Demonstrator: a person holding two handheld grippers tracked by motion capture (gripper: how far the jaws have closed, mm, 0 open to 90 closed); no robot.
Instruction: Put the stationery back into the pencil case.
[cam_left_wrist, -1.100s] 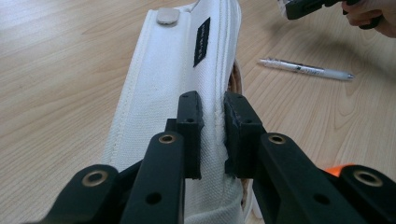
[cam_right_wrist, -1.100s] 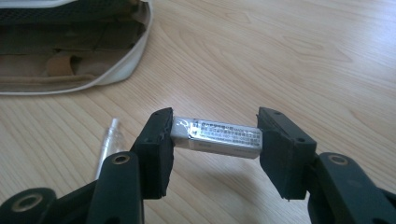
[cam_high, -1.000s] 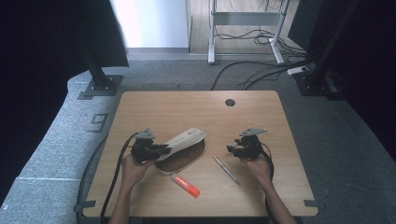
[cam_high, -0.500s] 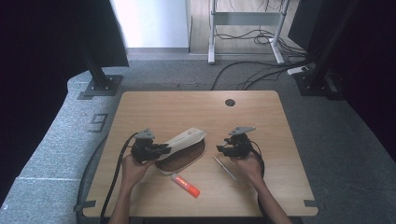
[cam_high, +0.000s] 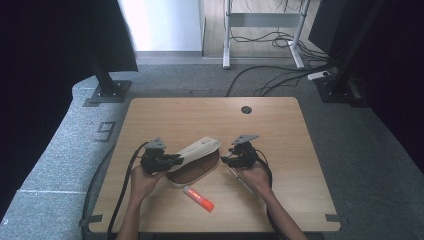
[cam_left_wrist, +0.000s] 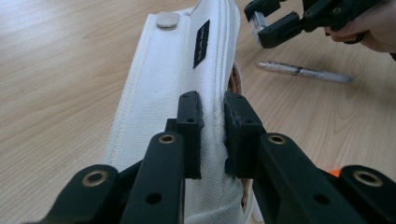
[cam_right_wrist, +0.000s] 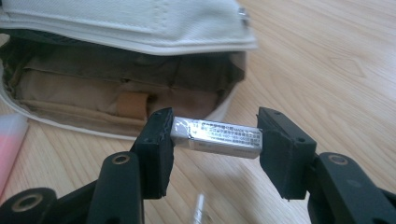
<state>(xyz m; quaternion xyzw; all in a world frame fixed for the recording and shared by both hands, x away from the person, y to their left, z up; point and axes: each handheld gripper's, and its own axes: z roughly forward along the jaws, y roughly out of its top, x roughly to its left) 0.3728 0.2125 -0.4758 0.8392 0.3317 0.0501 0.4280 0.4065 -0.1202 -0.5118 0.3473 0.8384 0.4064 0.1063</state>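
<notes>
The left gripper (cam_left_wrist: 212, 135) has its jaws pressed together on the raised white flap of a pencil case (cam_left_wrist: 187, 70), pinching the canvas edge and holding the lid up; just ahead of the jaws along the flap sits a small black label (cam_left_wrist: 201, 37) whose writing is too small to read, and beyond that a metal snap (cam_left_wrist: 166, 19). To the right of those jaws a pen (cam_left_wrist: 303, 72) lies on the wood, with the right gripper (cam_left_wrist: 280, 23) above it. The right gripper (cam_right_wrist: 215, 135) pinches a small silvery wrapped bar (cam_right_wrist: 215, 135) end to end between its pads; fine print runs along the wrapper, partly legible as "MADE", the rest too small to make out. Straight ahead of it the case (cam_right_wrist: 116, 88) gapes open, showing a brown lining with pockets, which the left gripper view hardly shows. From the high view, the left gripper (cam_high: 170, 161) and right gripper (cam_high: 227, 160) flank the case (cam_high: 197, 160), and an orange marker (cam_high: 200, 198) lies nearer the person than both. Everything rests on a pale wooden table (cam_high: 280, 130) with a round cable hole (cam_high: 246, 109); beyond it lie grey carpet, loose cables and dark stands.
</notes>
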